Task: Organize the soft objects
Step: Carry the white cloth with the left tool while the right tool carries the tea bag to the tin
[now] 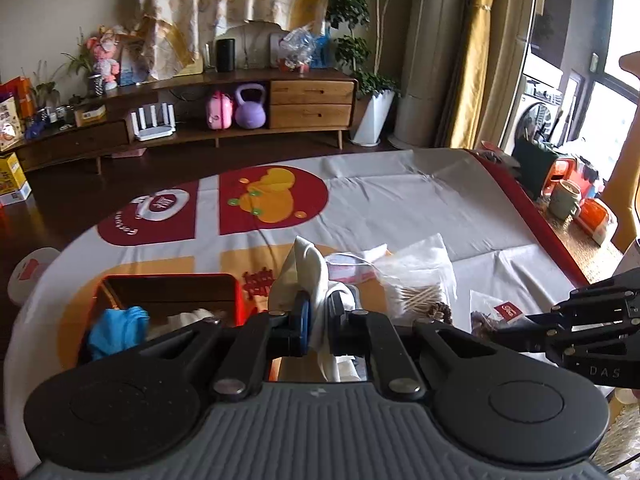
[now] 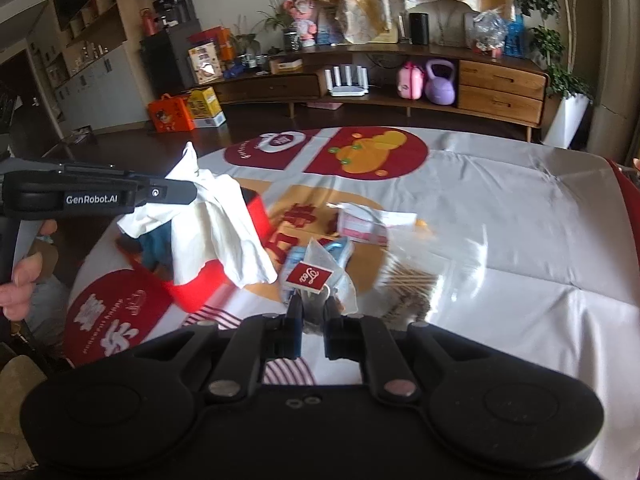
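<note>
My left gripper (image 1: 318,320) is shut on a white cloth (image 1: 308,276). In the right wrist view the cloth (image 2: 218,232) hangs from it above a red box (image 2: 256,216). The red box (image 1: 168,280) holds a blue cloth (image 1: 118,328) and a pale cloth. My right gripper (image 2: 312,320) is shut on a tea bag sachet with a red label (image 2: 308,276), held above the table. The sachet also shows in the left wrist view (image 1: 500,314).
On the printed tablecloth (image 1: 400,208) lie a bag of cotton swabs (image 1: 420,292), a pink-and-white packet (image 2: 362,226) and clear plastic bags (image 2: 432,252). A cup (image 1: 564,198) stands off the table's right edge. A wooden sideboard (image 1: 240,116) lines the far wall.
</note>
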Motion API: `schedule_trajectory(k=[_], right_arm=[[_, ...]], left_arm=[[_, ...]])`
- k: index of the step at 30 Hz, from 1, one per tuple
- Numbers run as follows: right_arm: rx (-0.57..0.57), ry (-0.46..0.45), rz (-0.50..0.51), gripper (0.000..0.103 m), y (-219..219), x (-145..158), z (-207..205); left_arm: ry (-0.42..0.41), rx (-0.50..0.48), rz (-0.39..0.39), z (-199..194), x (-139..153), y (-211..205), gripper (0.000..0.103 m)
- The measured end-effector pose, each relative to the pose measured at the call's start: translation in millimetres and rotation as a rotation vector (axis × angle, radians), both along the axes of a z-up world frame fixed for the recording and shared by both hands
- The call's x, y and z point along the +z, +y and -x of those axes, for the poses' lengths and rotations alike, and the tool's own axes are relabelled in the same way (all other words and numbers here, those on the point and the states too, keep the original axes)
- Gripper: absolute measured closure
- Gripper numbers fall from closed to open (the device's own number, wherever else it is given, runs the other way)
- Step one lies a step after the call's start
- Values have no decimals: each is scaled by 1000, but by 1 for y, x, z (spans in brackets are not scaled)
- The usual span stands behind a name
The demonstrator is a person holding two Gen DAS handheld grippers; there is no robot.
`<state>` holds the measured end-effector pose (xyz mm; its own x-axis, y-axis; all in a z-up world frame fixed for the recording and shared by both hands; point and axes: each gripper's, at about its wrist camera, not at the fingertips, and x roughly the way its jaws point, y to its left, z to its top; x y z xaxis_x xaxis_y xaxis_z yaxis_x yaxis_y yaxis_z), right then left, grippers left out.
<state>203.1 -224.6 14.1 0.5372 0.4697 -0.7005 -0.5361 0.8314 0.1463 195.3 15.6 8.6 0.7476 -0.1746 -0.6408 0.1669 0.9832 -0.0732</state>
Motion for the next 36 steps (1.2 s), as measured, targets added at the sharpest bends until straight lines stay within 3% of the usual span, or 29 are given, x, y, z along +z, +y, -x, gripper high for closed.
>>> schedule_trajectory(k=[11, 19, 29, 36], right_arm=[[92, -16, -1, 94, 53, 16, 3], [166, -16, 5, 94, 99, 24, -6], [232, 13, 10, 94, 156, 15, -27], [260, 68, 42, 94, 194, -11, -42]], left_arm=[[-53, 61, -10, 22, 31, 47, 94], [-48, 110, -27, 28, 38, 86, 94], [-8, 174, -33, 26, 25, 133, 94], [50, 193, -34, 11, 0, 151, 94]])
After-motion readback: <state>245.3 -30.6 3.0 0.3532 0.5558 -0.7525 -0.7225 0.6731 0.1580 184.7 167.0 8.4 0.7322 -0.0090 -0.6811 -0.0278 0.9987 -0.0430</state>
